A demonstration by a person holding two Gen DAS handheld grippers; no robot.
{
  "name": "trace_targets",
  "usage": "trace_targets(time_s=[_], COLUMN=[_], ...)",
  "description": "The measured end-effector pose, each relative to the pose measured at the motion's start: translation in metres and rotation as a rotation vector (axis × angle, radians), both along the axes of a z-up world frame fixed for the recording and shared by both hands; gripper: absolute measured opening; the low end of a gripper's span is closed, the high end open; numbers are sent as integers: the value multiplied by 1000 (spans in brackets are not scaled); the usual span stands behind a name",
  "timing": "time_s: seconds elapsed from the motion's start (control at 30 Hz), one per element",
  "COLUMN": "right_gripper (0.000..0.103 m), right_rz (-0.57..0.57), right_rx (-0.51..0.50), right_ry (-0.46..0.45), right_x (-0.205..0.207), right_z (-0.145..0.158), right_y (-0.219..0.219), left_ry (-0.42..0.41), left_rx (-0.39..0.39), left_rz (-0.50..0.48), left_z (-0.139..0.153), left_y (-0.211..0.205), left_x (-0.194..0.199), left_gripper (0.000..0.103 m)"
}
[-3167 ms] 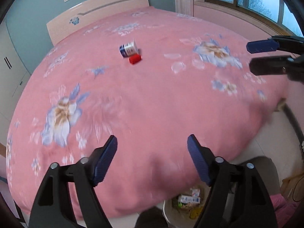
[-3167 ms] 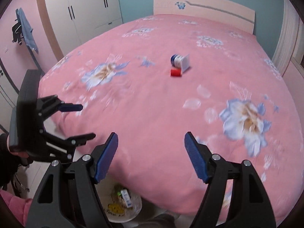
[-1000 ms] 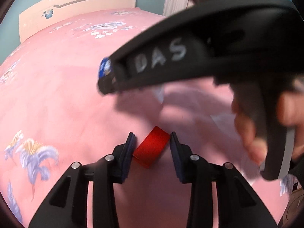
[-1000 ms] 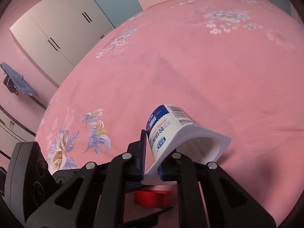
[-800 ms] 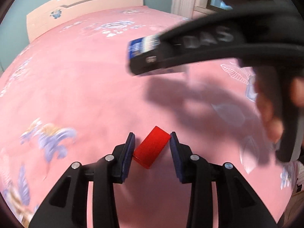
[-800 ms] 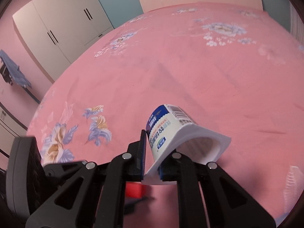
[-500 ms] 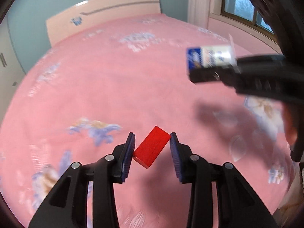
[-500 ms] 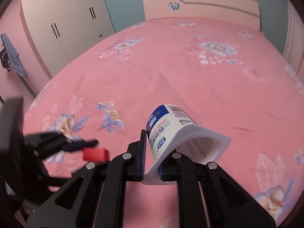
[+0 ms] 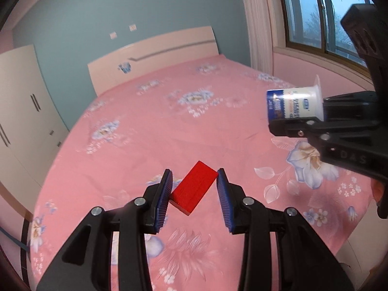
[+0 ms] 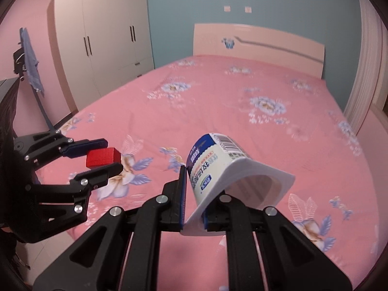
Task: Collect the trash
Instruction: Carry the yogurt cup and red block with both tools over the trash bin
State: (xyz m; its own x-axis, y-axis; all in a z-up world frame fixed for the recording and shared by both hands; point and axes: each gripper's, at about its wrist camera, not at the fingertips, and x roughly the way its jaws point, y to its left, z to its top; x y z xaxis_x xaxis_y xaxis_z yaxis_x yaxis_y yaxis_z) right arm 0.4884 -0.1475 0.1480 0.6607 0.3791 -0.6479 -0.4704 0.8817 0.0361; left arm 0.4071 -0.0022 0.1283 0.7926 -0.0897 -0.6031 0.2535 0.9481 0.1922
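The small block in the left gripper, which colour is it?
Plain red block; the left wrist view shows it best.

I see a small red block (image 9: 194, 187), flat and rectangular, lifted clear above the pink flowered bed (image 9: 150, 131) and turned askew, one long edge pointing up and away. To its right I see a white yogurt cup (image 10: 219, 167) with a blue band and barcode, lying on its side in the air, its open mouth toward my right camera, its rim squashed flat along one edge.
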Motion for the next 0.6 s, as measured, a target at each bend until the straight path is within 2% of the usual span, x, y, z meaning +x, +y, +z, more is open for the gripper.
trace_targets(time_s=[0.27,0.47,0.6], right_gripper=[12,12,12], right_rz=[15,19,23], right_rx=[-20,-33,-30], right_ry=[-97,-138,-141], right_x=[-81,-139,-168], right_z=[56,78,78], right_y=[0,-7,-10], left_ry=[-80,-98,-77], left_rx=[11,18,52], left_rz=[42,61,84], left_z=[45,55,51], left_y=[11,12,14], left_x=[-70,-107,-134], left_gripper=[40,40,40])
